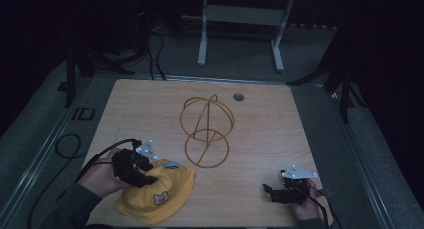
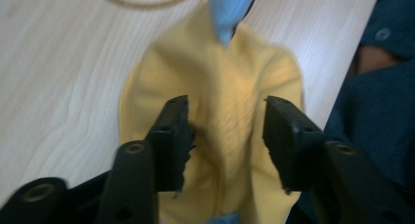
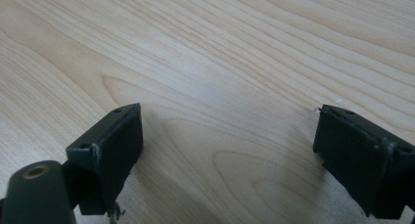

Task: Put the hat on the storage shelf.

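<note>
left gripper (image 2: pixel 226 136): jaws spread, astride a fold of the yellow cap (image 1: pixel 159 191), near left | right gripper (image 3: pixel 227 150): jaws spread wide over bare table (image 1: pixel 260 124), near right

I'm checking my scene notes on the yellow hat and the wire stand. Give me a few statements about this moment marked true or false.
1. The yellow hat lies on the table. True.
2. The hat hangs on the wire stand. False: the stand is bare and the hat lies apart from it.
3. The left tool has hat fabric between its jaws. True.
4. The right tool grips the hat. False: its jaws stand open over bare wood.
5. The hat bears a small bear figure. True.
</note>
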A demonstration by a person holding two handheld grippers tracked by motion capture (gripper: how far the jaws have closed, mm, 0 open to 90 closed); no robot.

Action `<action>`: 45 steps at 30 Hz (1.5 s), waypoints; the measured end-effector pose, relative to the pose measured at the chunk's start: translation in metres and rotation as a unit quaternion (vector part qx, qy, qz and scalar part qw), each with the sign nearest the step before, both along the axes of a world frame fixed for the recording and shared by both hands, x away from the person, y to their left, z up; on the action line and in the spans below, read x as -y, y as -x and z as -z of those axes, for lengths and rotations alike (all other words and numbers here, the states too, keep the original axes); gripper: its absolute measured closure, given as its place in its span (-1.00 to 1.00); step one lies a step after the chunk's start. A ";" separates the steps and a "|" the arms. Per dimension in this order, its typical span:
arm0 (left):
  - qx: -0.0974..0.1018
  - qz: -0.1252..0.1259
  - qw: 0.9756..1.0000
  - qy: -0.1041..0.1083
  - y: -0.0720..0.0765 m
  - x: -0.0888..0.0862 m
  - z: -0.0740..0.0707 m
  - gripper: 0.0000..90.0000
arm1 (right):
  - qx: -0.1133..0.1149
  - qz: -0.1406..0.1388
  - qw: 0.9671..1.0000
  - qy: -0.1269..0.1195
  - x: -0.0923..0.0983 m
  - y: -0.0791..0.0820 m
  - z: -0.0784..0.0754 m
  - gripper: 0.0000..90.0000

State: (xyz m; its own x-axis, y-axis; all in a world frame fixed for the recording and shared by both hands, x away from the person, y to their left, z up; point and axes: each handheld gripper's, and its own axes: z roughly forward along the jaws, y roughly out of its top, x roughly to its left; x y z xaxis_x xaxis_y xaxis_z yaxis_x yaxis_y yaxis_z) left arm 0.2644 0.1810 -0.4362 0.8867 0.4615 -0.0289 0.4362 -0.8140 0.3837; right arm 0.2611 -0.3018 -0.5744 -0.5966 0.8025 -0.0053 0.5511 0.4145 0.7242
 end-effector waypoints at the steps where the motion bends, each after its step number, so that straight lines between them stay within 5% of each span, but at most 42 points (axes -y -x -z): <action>1: -0.004 -0.002 1.000 -0.006 -0.001 0.000 0.002 0.26 | 0.000 0.000 1.000 0.000 0.000 0.000 0.000 -0.75; 5: -0.014 0.004 1.000 -0.018 -0.003 0.000 0.005 0.47 | 0.000 0.000 1.000 0.000 0.000 0.000 0.000 -0.75; 10: 0.005 0.004 1.000 -0.028 -0.003 -0.003 0.002 0.76 | 0.000 0.000 1.000 0.000 0.000 0.000 0.000 -0.75; 34: 0.051 -0.047 0.998 -0.003 -0.025 -0.026 -0.021 0.78 | -0.001 0.001 1.000 -0.001 0.000 0.000 0.000 -0.75; 45: 0.052 -0.064 0.997 -0.001 -0.042 -0.031 -0.026 0.78 | 0.000 0.000 1.000 0.000 0.000 0.000 0.000 -0.75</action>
